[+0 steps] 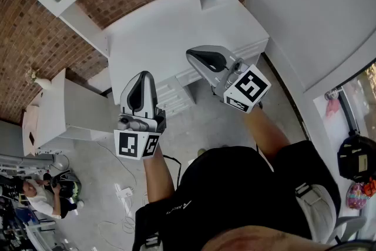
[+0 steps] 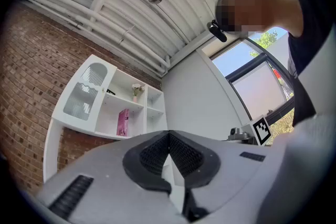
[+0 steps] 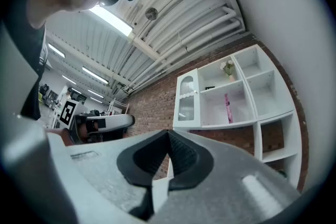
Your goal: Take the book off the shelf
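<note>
**Both grippers shut and empty, book on the far shelf**

The left gripper [image 2: 169, 137] has its fingers [image 2: 151, 155] pressed together at the tips with nothing between them. The right gripper [image 3: 168, 136] is the same: its fingers [image 3: 185, 152] are closed tip to tip and hold nothing. In the head view both are held up side by side above the white table [image 1: 153, 38], clear of it.

The pink book [image 2: 123, 122] stands upright in a wide open compartment of the white shelf unit [image 2: 107, 113], on the far brick wall. It is just right of the glass-fronted door [image 2: 84, 94] and one level below a small vase of flowers [image 2: 137, 91]. From both gripper views the book sits well beyond the fingertips, far and above them, touching neither gripper. The right gripper view shows it as a thin pink strip in the same compartment.
</note>
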{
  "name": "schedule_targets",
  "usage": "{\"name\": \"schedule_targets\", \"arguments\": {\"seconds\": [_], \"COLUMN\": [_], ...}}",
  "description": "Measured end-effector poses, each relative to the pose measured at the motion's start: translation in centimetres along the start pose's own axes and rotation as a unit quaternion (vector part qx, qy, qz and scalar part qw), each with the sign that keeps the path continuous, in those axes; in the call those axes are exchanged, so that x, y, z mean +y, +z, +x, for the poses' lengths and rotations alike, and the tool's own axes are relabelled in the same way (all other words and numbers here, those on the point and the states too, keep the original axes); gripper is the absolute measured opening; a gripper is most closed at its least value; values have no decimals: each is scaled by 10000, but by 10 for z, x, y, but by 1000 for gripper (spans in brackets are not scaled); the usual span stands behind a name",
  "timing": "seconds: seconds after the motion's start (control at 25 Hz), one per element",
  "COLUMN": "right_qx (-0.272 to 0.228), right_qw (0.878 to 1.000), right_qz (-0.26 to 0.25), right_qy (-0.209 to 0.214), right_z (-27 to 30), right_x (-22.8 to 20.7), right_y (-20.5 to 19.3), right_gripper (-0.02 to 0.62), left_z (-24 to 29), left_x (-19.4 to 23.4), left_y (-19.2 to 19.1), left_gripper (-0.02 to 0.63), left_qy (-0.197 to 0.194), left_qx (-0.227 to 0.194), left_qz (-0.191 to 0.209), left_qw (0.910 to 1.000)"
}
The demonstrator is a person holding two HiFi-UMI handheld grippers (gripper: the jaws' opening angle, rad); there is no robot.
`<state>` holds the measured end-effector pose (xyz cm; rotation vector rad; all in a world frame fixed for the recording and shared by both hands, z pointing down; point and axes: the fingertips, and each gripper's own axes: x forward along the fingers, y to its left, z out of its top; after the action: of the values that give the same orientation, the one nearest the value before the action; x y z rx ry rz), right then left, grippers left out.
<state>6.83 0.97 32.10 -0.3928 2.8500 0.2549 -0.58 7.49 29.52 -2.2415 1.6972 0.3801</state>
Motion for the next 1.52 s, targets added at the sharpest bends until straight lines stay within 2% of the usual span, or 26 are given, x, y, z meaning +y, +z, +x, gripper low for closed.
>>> {"name": "schedule_targets", "arguments": {"seconds": [0.2,0.68,0.88,1.08,1.28,1.52], "right_qx": [-88,-184,-233,-197,-166,-120], "right_qw": [9998,9998,9997,9998,9995,9988], "right_qz": [142,-35,-98,-70,-253,-427], "right_qy": [93,118,78,17,-20,-192], "right_z": [-4,-20,-14,3,33,100], "right_x": [-7,-43,-59,-75,-93,-130], "right_y": [6,22,25,19,13,-2], "right_gripper": [0,0,0,0,0,2], "left_z": [8,34,44,54,70,99], "left_x": [-8,-23,-16,6,38,100], "left_y": [1,-2,-2,-6,-16,-39], "left_gripper": [-2,-2,-2,-2,-2,-2], "left_qy": [-8,187,278,335,325,175], "left_qx": [17,13,38,4,-150,-228], "left_qz": [59,301,407,426,364,298], "left_qw": [10000,9994,9988,9985,9987,9991]}}
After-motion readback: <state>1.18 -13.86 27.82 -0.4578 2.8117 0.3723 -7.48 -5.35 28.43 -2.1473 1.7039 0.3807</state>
